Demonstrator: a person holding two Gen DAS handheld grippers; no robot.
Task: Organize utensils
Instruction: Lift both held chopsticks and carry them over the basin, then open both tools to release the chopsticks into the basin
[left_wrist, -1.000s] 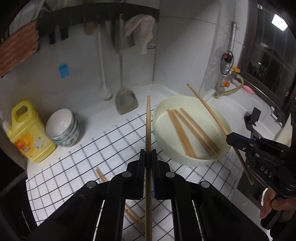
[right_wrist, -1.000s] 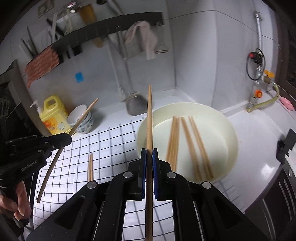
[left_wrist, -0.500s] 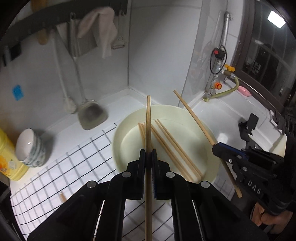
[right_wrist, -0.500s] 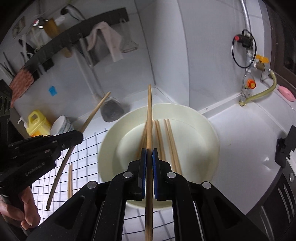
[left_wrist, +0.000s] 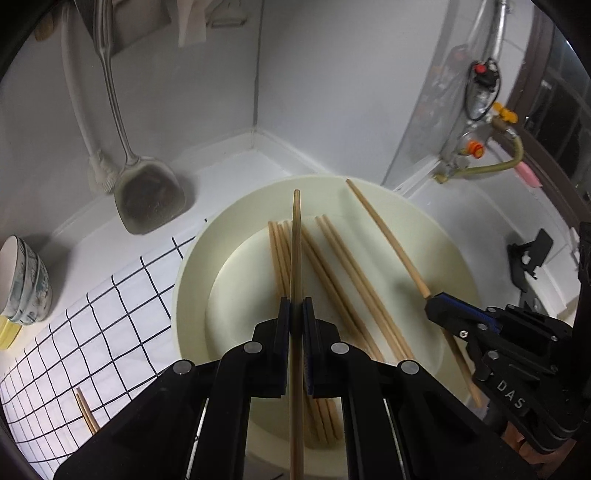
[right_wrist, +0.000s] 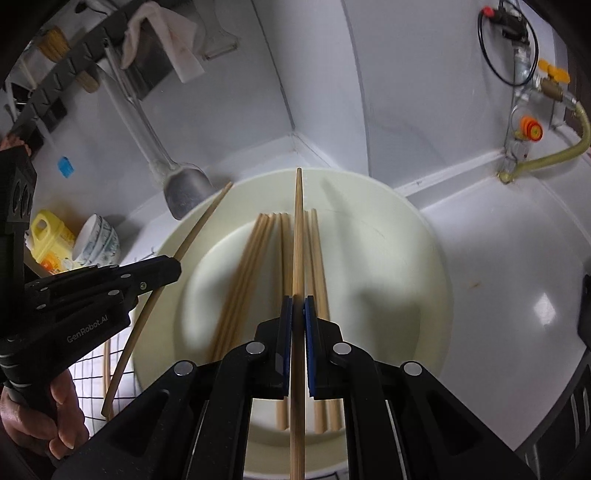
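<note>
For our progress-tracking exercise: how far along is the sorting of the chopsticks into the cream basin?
Done: several chopsticks lie in the basin. In hand: the left gripper and right gripper each clamp one chopstick above it. Left: releasing both, then collecting the chopsticks on the checked mat.

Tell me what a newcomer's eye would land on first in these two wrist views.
First, the two chopsticks held over the cream basin: the left gripper is shut on one chopstick, the right gripper on another chopstick. Beneath them a loose bundle of chopsticks lies in the basin. A metal spatula hangs on the wall behind, to the left.
</note>
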